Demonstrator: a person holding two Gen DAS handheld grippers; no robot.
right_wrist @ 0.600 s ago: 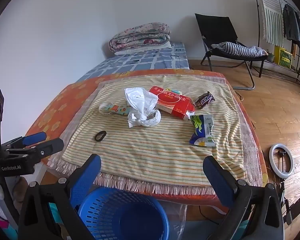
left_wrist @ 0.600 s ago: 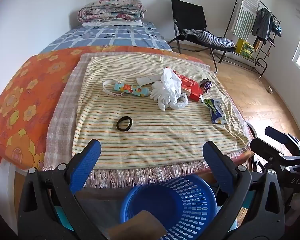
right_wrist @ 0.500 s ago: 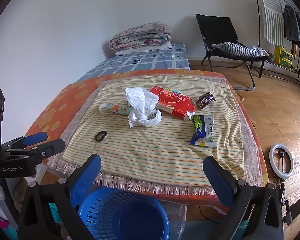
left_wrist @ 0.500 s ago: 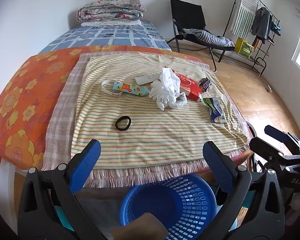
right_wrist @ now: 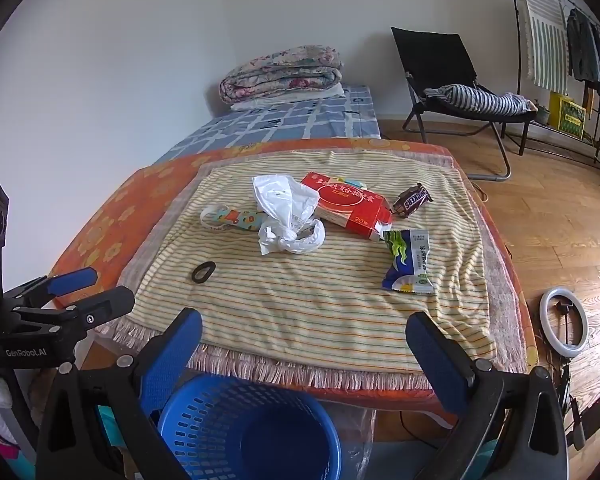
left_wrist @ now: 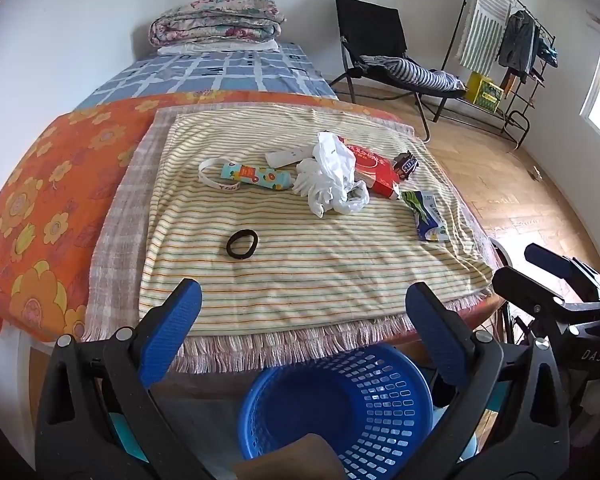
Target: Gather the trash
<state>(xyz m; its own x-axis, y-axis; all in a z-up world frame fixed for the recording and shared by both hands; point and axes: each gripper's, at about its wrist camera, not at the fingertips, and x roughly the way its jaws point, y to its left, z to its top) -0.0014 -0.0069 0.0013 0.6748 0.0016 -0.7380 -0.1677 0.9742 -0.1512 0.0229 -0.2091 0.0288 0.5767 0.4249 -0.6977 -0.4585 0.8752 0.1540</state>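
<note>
On the striped cloth (left_wrist: 300,264) lie a crumpled white plastic bag (left_wrist: 332,178) (right_wrist: 286,216), a red box (right_wrist: 346,204) (left_wrist: 374,170), a brown candy wrapper (right_wrist: 412,200) (left_wrist: 407,165), a green and blue snack packet (right_wrist: 410,262) (left_wrist: 428,216), a colourful patterned tube with a strap (left_wrist: 252,174) (right_wrist: 236,218), a white flat item (left_wrist: 286,157) and a black hair tie (left_wrist: 242,244) (right_wrist: 203,271). A blue basket (left_wrist: 336,404) (right_wrist: 248,428) stands on the floor below the near edge. My left gripper (left_wrist: 302,320) and right gripper (right_wrist: 304,344) both hang open and empty above the basket.
An orange flowered sheet (left_wrist: 48,200) and a blue checked bed with folded quilts (left_wrist: 216,26) lie behind. A black folding chair (right_wrist: 456,92) and a clothes rack (left_wrist: 504,52) stand at the back right. A ring light (right_wrist: 564,322) lies on the wooden floor.
</note>
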